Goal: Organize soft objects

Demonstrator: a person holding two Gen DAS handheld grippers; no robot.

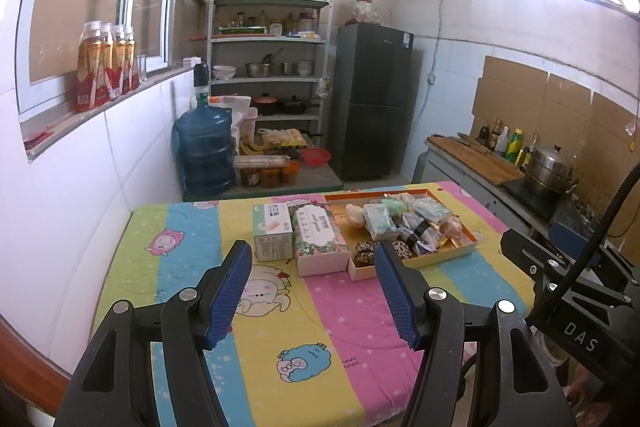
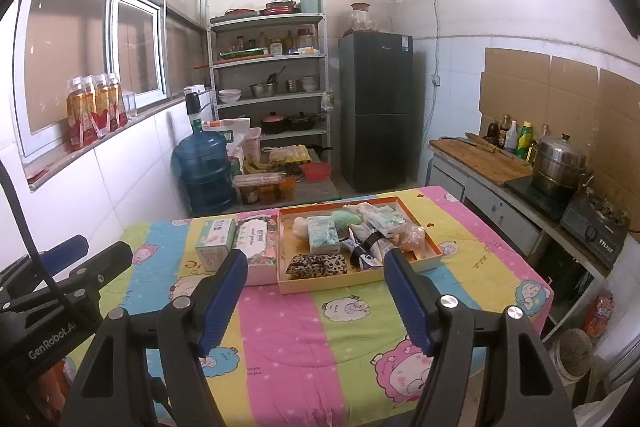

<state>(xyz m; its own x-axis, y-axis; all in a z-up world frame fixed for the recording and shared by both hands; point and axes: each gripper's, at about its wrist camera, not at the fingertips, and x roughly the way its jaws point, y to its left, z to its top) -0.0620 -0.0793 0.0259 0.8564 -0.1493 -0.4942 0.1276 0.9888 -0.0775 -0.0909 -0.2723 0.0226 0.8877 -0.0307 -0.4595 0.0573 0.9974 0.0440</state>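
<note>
An orange-rimmed shallow box [image 2: 434, 251] [image 1: 474, 241] sits at the far side of the table, filled with soft things: tissue packs [image 2: 321, 234] [image 1: 378, 223], a leopard-print pouch [image 2: 318, 265] [image 1: 366, 251], a green pad [image 2: 346, 218] and wrapped packets. Left of it stand a floral tissue pack [image 1: 318, 239] [image 2: 256, 247] and a small green-and-white carton [image 1: 272, 231] [image 2: 216, 241]. My left gripper [image 1: 314, 293] and right gripper [image 2: 314, 301] both hover open over the near table, short of the box, with nothing between their blue pads.
The table wears a striped cartoon cloth [image 2: 304, 339]. Behind it are a water jug [image 2: 208, 171], a loaded shelf [image 2: 272, 87] and a dark fridge [image 2: 378, 115]. A counter with a steel pot [image 2: 560, 163] and bottles runs along the right. Bottles stand on the left window sill [image 1: 104, 67].
</note>
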